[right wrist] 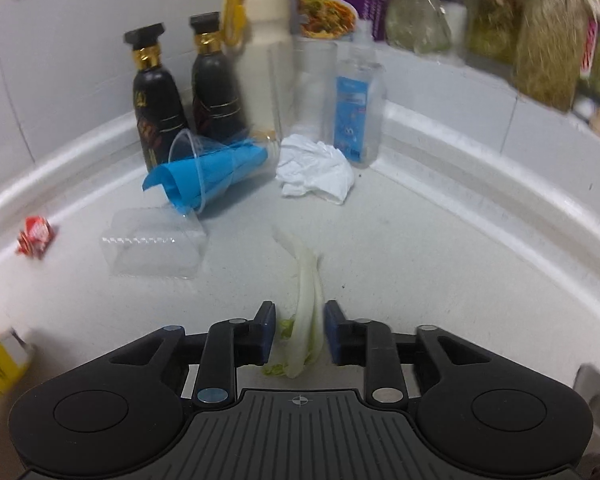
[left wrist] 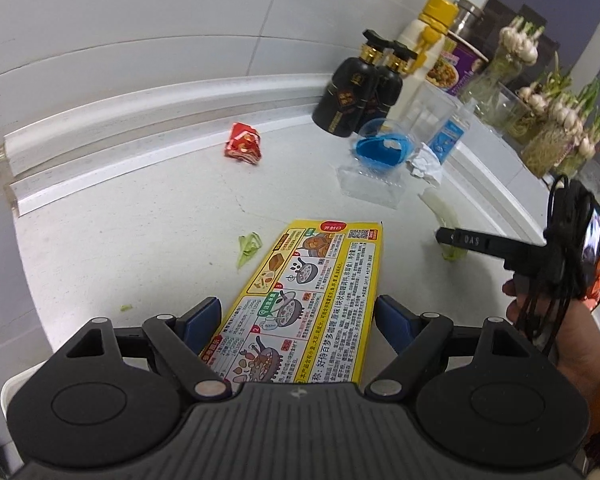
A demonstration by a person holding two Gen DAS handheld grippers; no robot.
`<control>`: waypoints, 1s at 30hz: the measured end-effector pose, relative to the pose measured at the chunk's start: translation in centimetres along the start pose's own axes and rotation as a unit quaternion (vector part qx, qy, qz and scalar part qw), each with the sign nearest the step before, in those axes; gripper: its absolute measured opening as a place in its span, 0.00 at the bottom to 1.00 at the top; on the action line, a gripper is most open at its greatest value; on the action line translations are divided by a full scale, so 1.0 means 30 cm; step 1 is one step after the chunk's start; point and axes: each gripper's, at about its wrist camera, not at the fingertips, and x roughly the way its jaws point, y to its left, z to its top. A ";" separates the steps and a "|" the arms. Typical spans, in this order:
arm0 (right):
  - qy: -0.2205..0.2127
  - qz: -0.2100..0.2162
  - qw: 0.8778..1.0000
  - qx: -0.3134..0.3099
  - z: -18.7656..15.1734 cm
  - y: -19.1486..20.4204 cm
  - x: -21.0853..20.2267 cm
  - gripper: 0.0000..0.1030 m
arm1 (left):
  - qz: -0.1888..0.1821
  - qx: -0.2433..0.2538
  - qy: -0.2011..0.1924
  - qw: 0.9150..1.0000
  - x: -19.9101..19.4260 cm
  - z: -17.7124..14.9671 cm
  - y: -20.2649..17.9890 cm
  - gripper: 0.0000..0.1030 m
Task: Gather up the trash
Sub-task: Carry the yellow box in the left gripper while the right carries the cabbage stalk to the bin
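A flat yellow curry box (left wrist: 312, 304) lies on the white counter between the wide-apart fingers of my left gripper (left wrist: 298, 322); whether the pads touch it I cannot tell. My right gripper (right wrist: 299, 330) is open around a pale cabbage stalk (right wrist: 308, 312) lying on the counter, pads close on both sides with a small gap. It shows as a black finger (left wrist: 480, 242) over the stalk (left wrist: 440, 210) in the left wrist view. Other trash: a red crumpled wrapper (left wrist: 244, 144) (right wrist: 34, 236), crumpled white tissue (right wrist: 316, 172), a tipped clear cup with blue paper (right wrist: 208, 176), a clear plastic tray (right wrist: 156, 246).
Two black bottles (right wrist: 172, 100), a cream bottle with yellow cap (right wrist: 264, 48), a clear bottle with blue label (right wrist: 356, 108) and an instant-noodle cup (right wrist: 340, 0) stand in the corner. Jars of sprouting garlic (left wrist: 552, 120) line the right ledge. Small green leaf scraps (left wrist: 248, 246) lie left of the box.
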 end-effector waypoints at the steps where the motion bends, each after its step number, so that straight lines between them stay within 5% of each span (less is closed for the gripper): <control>1: -0.002 0.000 1.000 -0.006 -0.004 0.004 -0.003 0.10 | 0.001 -0.003 -0.002 1.000 -0.003 0.000 0.005 0.79; 17: 0.037 0.090 0.994 0.051 -0.017 0.048 -0.210 0.06 | -0.007 -0.020 -0.010 1.000 -0.084 -0.012 0.032 0.78; 30: 0.091 0.136 0.981 0.102 -0.204 0.138 -0.416 0.06 | -0.017 -0.032 -0.013 0.999 -0.235 -0.103 0.117 0.78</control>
